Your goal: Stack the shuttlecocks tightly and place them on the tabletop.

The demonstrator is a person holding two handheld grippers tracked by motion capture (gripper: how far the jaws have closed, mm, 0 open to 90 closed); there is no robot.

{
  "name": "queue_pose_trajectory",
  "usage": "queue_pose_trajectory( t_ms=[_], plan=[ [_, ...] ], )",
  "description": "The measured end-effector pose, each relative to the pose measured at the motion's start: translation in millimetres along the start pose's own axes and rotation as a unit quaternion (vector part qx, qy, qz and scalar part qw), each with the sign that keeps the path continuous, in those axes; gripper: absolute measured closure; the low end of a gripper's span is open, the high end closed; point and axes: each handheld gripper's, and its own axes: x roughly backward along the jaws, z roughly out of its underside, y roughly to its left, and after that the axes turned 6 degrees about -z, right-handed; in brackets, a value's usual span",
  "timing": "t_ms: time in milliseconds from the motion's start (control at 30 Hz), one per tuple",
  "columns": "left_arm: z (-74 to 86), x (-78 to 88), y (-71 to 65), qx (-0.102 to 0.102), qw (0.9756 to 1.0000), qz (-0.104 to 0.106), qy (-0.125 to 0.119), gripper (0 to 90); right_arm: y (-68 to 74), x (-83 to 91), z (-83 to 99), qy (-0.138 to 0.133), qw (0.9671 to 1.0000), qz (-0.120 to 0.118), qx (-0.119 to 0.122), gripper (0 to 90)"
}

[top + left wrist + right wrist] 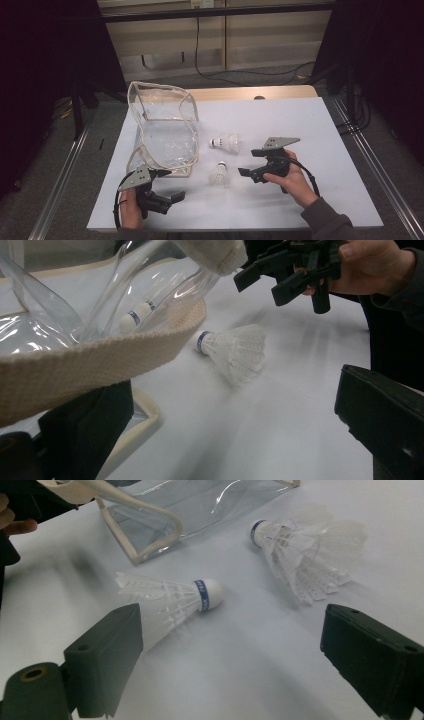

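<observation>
A clear plastic bag with cream trim lies at the table's left, its mouth standing up. Two white shuttlecocks rest on the table to its right: one farther back, one nearer. My left gripper stands open at the bag's near corner. In the left gripper view the cream strap crosses over its left jaw, and a shuttlecock lies beyond. My right gripper is open and low, just right of the nearer shuttlecock, whose feathers lie behind its left jaw. The other shuttlecock lies farther off.
The white table top has free room on its right half and along the front edge. A second cork tip shows through the clear plastic. Cables run over the floor behind the table, and dark frames stand at both sides.
</observation>
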Motion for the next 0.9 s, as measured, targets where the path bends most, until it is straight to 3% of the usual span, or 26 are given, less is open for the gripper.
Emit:
queue_pose_trajectory(
  t_ms=[900],
  plan=[
    [0.5, 0.0, 0.0, 0.004, 1.0000, 0.001, -0.003, 2.5, 24.9, -29.9, 0.0, 0.026, 0.9988, -0.019, 0.038, 11.0]
  ],
)
